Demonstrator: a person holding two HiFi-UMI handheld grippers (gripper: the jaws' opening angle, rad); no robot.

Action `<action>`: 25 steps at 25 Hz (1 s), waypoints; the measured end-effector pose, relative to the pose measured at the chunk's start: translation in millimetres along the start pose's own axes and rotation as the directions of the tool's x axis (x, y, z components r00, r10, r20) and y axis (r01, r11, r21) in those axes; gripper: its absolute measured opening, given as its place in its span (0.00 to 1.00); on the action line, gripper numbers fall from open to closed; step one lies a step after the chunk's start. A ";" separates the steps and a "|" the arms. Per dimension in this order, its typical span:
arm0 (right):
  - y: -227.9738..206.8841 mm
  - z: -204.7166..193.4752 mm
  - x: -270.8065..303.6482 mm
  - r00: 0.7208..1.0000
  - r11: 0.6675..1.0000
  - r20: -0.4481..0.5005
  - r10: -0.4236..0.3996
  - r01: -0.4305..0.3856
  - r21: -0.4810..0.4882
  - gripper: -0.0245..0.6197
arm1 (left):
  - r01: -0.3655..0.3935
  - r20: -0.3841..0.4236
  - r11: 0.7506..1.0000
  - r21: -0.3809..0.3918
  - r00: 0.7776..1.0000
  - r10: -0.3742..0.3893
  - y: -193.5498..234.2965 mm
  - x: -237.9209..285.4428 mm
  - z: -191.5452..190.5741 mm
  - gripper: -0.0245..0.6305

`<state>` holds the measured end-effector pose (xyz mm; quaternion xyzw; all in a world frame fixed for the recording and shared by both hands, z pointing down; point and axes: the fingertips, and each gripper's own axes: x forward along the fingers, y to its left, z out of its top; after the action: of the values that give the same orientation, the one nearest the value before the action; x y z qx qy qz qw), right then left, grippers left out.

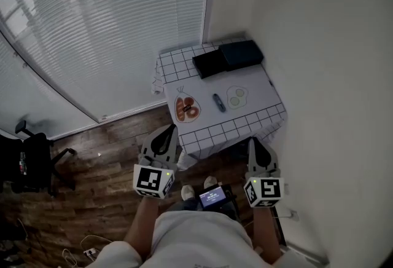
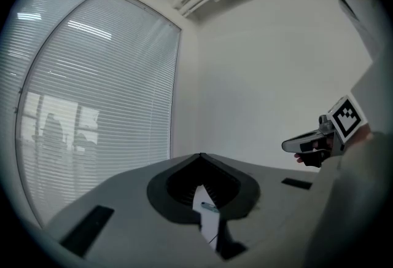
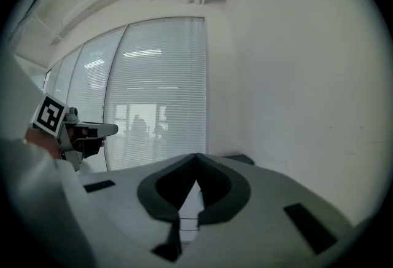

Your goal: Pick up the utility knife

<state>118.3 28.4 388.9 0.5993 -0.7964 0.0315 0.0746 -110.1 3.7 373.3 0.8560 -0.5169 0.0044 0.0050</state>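
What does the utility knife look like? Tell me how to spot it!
Find the small table with the checked cloth, in the corner beside the window blinds. In its middle, in front of the black boxes, lies the utility knife. It is the only slim dark bar, lying between a round red shape and a pale round shape.

No legible text, brand or number anywhere. White cube at left (image 1: 153, 181) and white cube at right (image 1: 264, 192) carry black square code patterns only, no characters. Small dark device with lit blue screen (image 1: 213, 197): content too small to read.
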 end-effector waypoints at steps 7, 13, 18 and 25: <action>-6.9 -2.8 25.8 1.000 1.000 -0.012 0.009 -0.009 -0.002 0.05 | -0.010 -0.005 1.000 -0.006 1.000 0.010 12.9 20.7 -3.8 0.05; -17.9 -2.4 64.7 0.999 0.999 -0.009 0.036 -0.036 0.015 0.05 | -0.026 -0.020 1.000 -0.005 0.999 0.026 26.6 49.5 -7.2 0.05; -25.7 -11.7 99.4 0.997 0.998 -0.036 0.064 -0.063 0.016 0.05 | -0.037 -0.055 0.999 -0.021 0.998 0.036 37.7 76.8 -20.4 0.05; -34.5 -28.1 141.5 0.993 0.996 -0.075 0.093 -0.093 0.013 0.05 | -0.015 -0.085 0.999 -0.037 0.996 0.012 47.3 114.8 -39.1 0.05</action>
<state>115.3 -111.8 437.5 0.5603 -0.8199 0.0612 0.1002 -98.6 -119.5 414.1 0.8513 -0.5221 0.0309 0.0431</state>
